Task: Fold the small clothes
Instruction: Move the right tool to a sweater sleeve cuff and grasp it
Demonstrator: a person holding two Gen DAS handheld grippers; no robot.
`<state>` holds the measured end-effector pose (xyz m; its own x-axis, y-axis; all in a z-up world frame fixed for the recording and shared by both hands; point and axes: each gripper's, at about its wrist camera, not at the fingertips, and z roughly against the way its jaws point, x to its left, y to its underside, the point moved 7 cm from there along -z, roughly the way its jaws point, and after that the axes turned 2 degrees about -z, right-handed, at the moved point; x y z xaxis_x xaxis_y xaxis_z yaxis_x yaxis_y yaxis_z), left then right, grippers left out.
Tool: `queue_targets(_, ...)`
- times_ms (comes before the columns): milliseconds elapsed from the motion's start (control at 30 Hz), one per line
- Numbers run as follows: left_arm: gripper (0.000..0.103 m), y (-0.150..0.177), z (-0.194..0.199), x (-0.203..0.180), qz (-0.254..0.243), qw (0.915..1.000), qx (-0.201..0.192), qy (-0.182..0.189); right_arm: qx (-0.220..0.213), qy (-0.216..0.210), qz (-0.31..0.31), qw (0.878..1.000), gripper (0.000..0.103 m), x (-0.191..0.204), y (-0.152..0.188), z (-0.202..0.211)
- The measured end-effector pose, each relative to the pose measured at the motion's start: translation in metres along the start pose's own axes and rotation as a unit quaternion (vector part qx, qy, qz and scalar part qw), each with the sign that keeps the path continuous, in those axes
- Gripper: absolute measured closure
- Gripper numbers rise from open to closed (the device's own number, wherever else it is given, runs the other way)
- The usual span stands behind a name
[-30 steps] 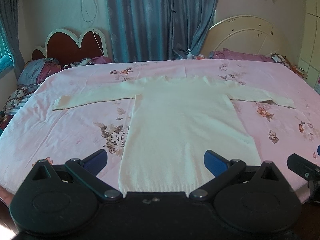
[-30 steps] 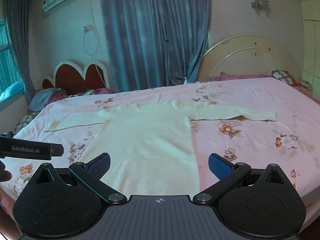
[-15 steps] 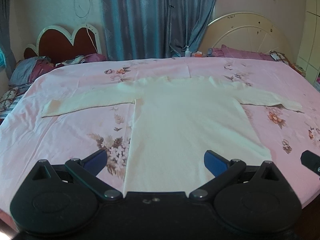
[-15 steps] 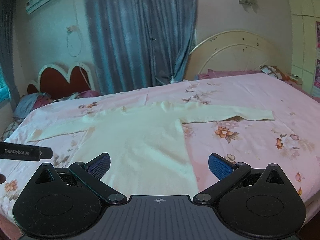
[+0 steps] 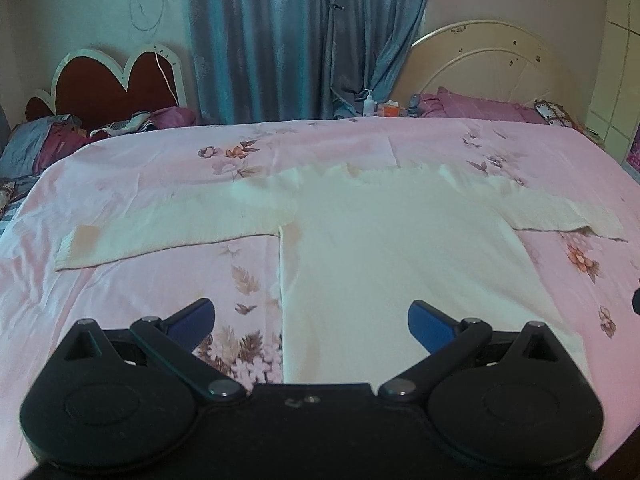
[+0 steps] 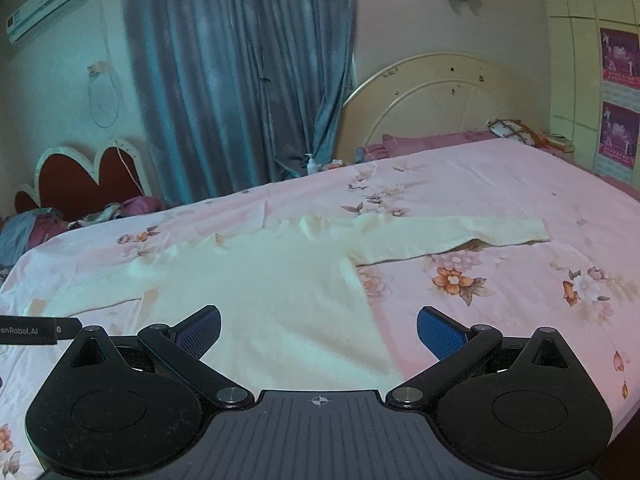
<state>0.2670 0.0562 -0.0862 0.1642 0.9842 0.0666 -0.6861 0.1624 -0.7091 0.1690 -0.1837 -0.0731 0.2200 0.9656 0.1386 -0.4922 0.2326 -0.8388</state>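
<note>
While the cream sweater [image 5: 392,256] lies flat on the bedsheet [image 5: 152,280], hem nearest, its length running away, left gripper [image 5: 311,324] and right gripper [image 6: 319,330] hover wide open, empty, seemingly equally close.

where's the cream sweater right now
The cream sweater lies flat, sleeves spread, on the pink floral bedspread, central in the left wrist view and left of centre in the right wrist view, just beyond both open grippers.

Cream sweater [image 5: 392,248], pink floral bedsheet [image 5: 120,288], blue-grey curtains [image 5: 280,40], red heart-shaped headboard [image 5: 104,84]
</note>
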Motion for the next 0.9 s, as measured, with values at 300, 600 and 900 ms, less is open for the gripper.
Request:
queue_targets(300,0.001,-0.013,-0.032,-0.002,0.004,0.9999,0.01,0.001,0.004,0.018,-0.015,1.0,0.0,-0.024,-0.014,-0.036)
queue_targets(600,0.001,-0.028,-0.073,-0.021,0.015,0.9994,0.021,-0.024,0.009,0.031,-0.044,0.999,0.002,-0.093,-0.039,-0.098)
queue_targets(900,0.001,-0.047,-0.128,-0.065,0.015,0.9983,0.045,-0.033,0.037,0.075,-0.102,0.991,0.026,-0.2,-0.057,-0.168)
